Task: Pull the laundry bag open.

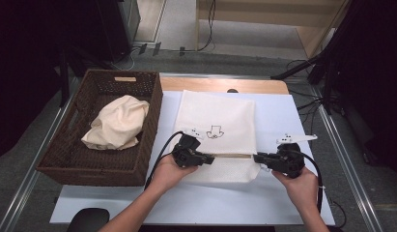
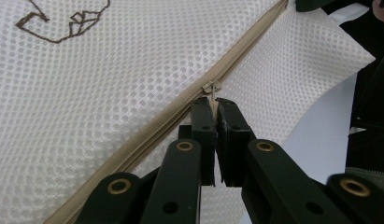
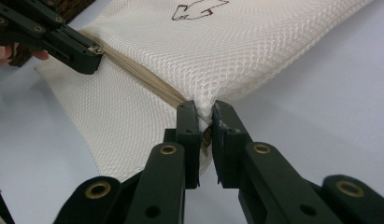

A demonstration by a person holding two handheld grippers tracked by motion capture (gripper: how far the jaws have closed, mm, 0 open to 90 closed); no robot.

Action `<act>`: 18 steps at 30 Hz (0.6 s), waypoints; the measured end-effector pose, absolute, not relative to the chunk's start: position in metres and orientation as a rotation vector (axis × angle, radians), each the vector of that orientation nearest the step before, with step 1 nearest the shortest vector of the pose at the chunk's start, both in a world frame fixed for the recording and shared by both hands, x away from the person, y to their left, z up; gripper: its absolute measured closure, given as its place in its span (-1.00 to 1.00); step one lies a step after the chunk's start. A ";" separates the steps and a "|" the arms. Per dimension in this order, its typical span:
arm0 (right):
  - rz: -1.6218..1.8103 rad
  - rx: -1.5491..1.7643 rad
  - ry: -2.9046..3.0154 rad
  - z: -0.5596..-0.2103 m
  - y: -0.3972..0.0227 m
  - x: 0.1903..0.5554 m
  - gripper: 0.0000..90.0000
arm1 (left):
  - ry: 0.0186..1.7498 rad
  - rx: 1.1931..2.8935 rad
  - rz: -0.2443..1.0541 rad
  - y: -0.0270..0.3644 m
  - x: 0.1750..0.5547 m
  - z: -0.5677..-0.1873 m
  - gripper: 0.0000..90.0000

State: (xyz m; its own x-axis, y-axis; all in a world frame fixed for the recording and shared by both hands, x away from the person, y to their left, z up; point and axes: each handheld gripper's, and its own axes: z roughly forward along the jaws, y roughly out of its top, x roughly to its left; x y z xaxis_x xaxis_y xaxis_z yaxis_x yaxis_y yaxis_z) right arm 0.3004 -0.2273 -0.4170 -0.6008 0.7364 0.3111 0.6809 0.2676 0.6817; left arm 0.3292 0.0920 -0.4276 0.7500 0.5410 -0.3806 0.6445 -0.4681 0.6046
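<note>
The bag (image 1: 216,126) lies flat on the mat (image 1: 283,203) in front of you, in the middle of the table (image 1: 220,85). The basket (image 1: 65,164) sits just left of the bag, with a cloth (image 1: 118,123) in it. Your left gripper (image 1: 211,158) is at the bag's near left, on the zipper pull (image 2: 211,87). Your right gripper (image 1: 256,158) is at the near right corner.

Both forearms reach in from below; the left hand-held gripper (image 1: 209,159) and right hand-held gripper (image 1: 257,158) point inward at each other, jaws clamped together.
</note>
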 end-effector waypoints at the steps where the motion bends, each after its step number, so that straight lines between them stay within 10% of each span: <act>1: 1.259 1.370 2.446 -0.417 -0.228 0.301 0.85 | 0.887 2.179 -0.174 0.092 0.329 -0.428 0.93; 18: 1.253 1.411 2.430 -0.419 -0.238 0.304 0.85 | 0.893 2.177 -0.180 0.093 0.329 -0.428 0.94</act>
